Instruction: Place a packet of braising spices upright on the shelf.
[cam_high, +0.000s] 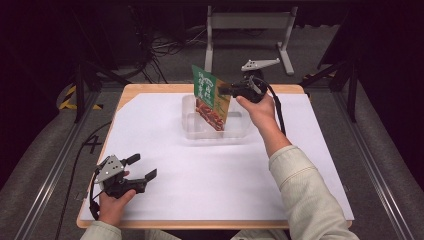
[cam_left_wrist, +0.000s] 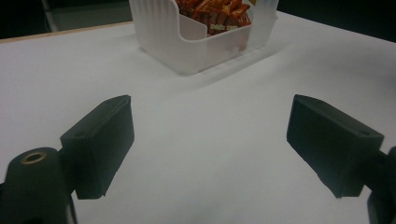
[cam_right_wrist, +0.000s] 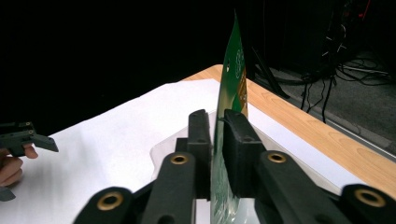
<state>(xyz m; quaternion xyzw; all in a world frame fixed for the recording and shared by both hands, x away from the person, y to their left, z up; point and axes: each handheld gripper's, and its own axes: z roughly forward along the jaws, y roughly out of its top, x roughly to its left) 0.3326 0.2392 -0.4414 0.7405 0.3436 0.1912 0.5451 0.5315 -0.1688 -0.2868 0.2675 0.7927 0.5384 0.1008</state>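
Observation:
A green snack packet (cam_high: 210, 97) printed with red-brown food stands tilted, its lower end inside a clear plastic bin (cam_high: 192, 131) at the back middle of the table. My right gripper (cam_high: 222, 90) is level at the packet's upper right edge. In the right gripper view the packet (cam_right_wrist: 236, 79) runs edge-on between the jaws of my right gripper (cam_right_wrist: 218, 121), which stand slightly apart around it with a narrow gap. My left gripper (cam_high: 142, 167) rests open near the front left, with nothing between its jaws (cam_left_wrist: 210, 140). It faces the bin (cam_left_wrist: 159, 32) and the packet's lower end (cam_left_wrist: 212, 11).
White paper (cam_high: 300, 150) covers most of the wooden table (cam_high: 150, 88). A metal stand (cam_high: 247, 22) and cables lie on the floor beyond the far edge. My left gripper (cam_right_wrist: 28, 137) and its hand appear far off in the right gripper view.

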